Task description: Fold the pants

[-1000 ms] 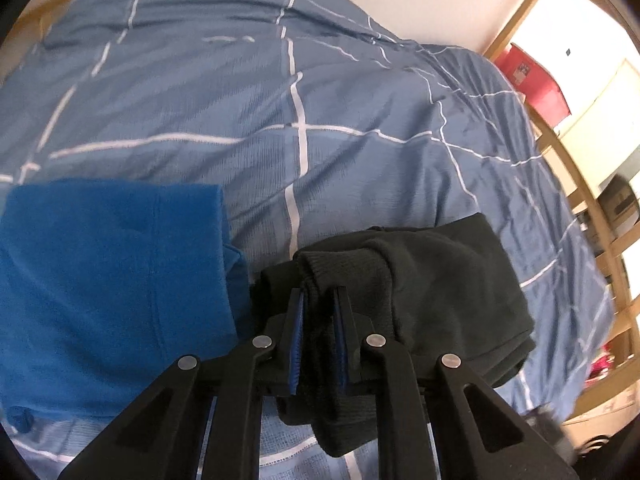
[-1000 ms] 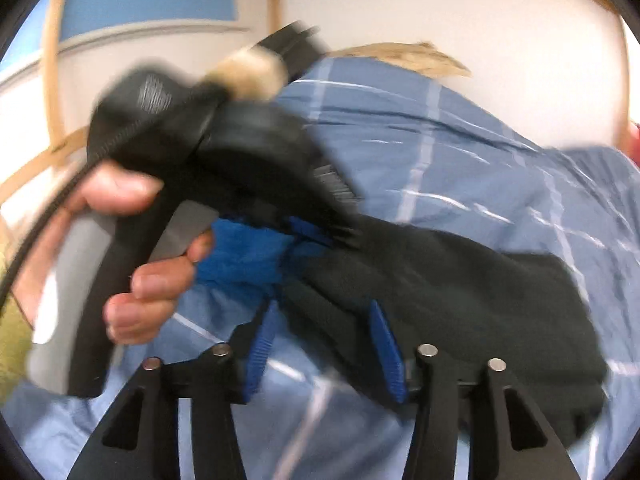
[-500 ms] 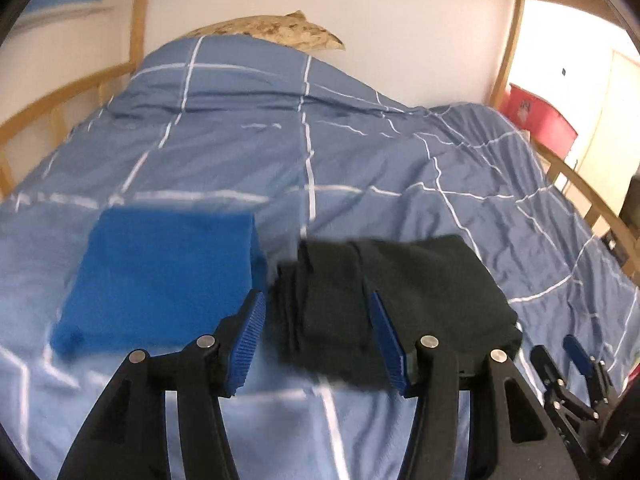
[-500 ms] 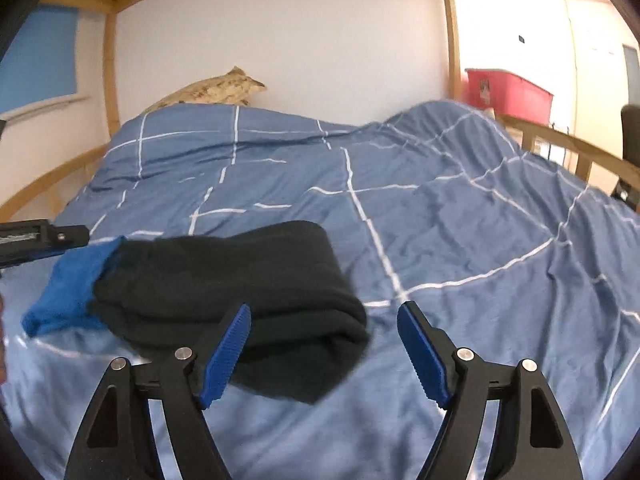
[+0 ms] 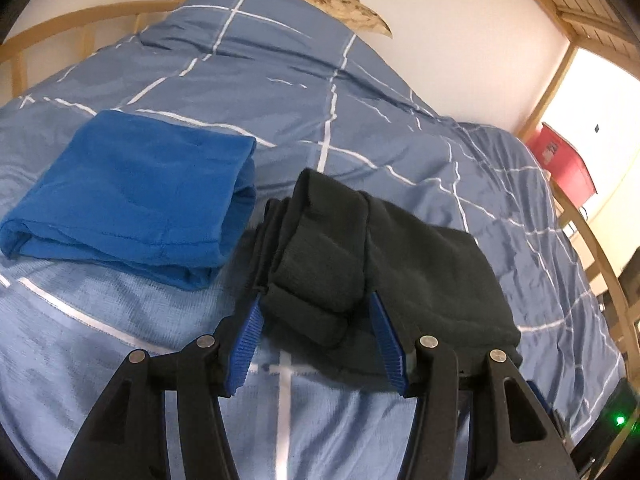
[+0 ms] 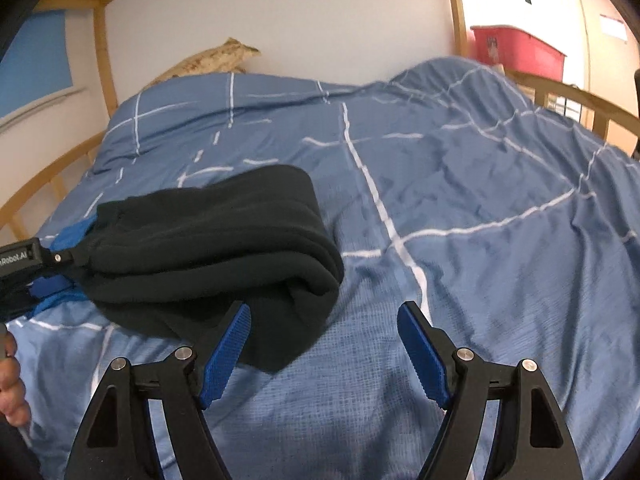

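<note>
Dark folded pants (image 5: 384, 264) lie on the blue checked duvet (image 5: 320, 92), with the ribbed waistband end toward me. My left gripper (image 5: 316, 316) is open, its blue pads on either side of the waistband end, not closed on it. In the right wrist view the pants (image 6: 216, 240) lie at the left as a thick folded bundle. My right gripper (image 6: 324, 328) is open and empty, just in front of the bundle's right end. The left gripper's tip shows at the far left edge of the right wrist view (image 6: 24, 260).
A folded bright blue garment (image 5: 136, 196) lies right beside the pants on the left. A wooden bed rail (image 5: 600, 248) runs along the right side. A red bin (image 6: 516, 48) stands beyond the bed. A patterned pillow (image 6: 216, 58) lies at the wall.
My left gripper let go of the pants' waistband and opened, then drew back slightly. My right gripper pulled away from the pants to their right end and stays open.
</note>
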